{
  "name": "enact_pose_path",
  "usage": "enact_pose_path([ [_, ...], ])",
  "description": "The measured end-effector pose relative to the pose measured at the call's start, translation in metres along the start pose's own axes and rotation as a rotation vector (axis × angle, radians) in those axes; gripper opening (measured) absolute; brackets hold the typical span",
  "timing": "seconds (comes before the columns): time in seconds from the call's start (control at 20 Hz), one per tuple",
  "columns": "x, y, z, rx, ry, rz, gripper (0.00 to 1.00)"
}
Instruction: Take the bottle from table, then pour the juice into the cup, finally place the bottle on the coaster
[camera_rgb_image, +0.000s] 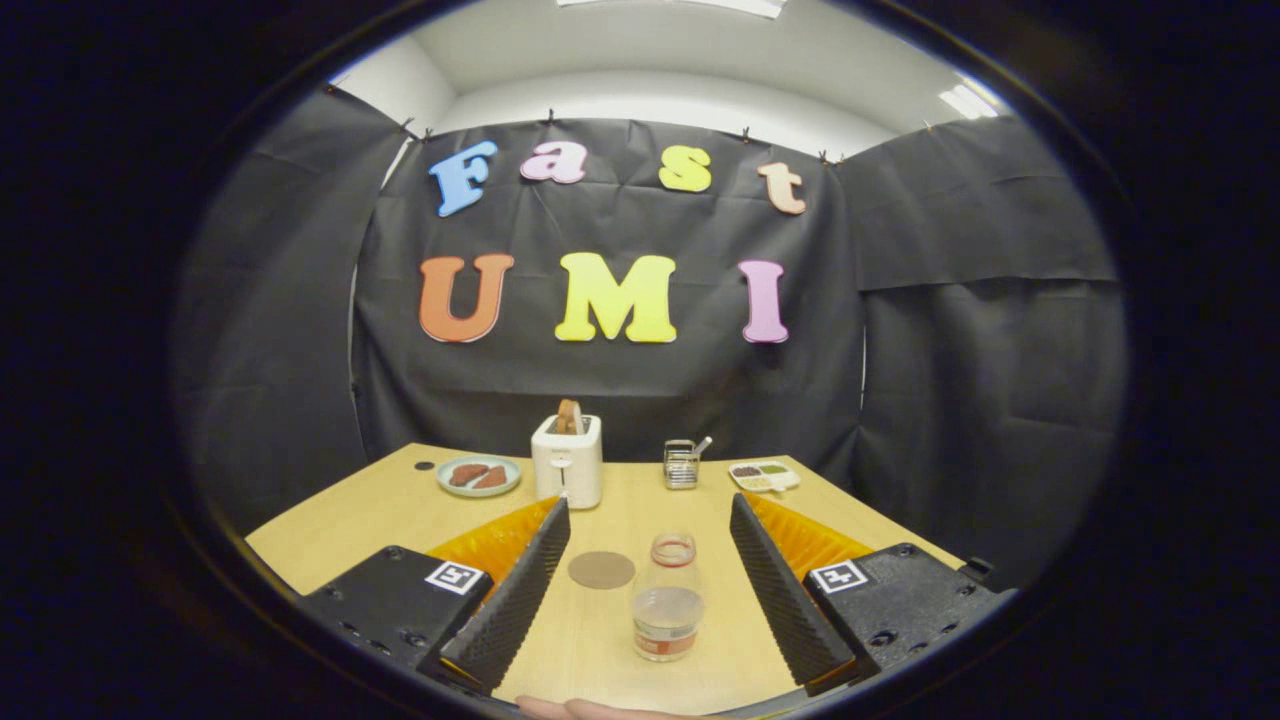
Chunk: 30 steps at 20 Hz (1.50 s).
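My gripper (649, 503) is open, its two fingers spread wide above the wooden table (350, 520). Between the fingers stands a clear bottle (673, 556) with a red ring at its neck. A clear cup (667, 622) with a reddish band near its base stands right in front of the bottle, nearer to me and partly covering it. Neither finger touches either one. A round brown coaster (601, 570) lies flat just left of the bottle, close to the left finger.
Beyond the fingers a white toaster (567, 462) holds a slice of bread. A plate (479, 476) with reddish pieces lies to its left, and a small metal holder (682, 464) and a white divided dish (764, 476) to its right. A person's fingertip (585, 710) shows below.
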<state>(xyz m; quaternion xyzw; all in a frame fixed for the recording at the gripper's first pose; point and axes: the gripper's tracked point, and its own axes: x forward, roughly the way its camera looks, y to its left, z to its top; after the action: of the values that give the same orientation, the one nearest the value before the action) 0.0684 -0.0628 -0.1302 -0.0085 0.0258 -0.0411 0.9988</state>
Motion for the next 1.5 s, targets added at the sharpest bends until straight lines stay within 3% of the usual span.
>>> enact_pose_path([
  [0.85,0.039,-0.012,-0.104,-0.026,-0.001,0.009,1.00],
  [1.25,0.065,-0.010,-0.141,0.026,-0.025,0.025,1.00],
  [1.45,0.078,-0.018,-0.145,0.030,-0.038,0.004,0.87],
  [1.5,0.078,-0.008,-0.147,0.024,-0.019,0.054,0.83],
])
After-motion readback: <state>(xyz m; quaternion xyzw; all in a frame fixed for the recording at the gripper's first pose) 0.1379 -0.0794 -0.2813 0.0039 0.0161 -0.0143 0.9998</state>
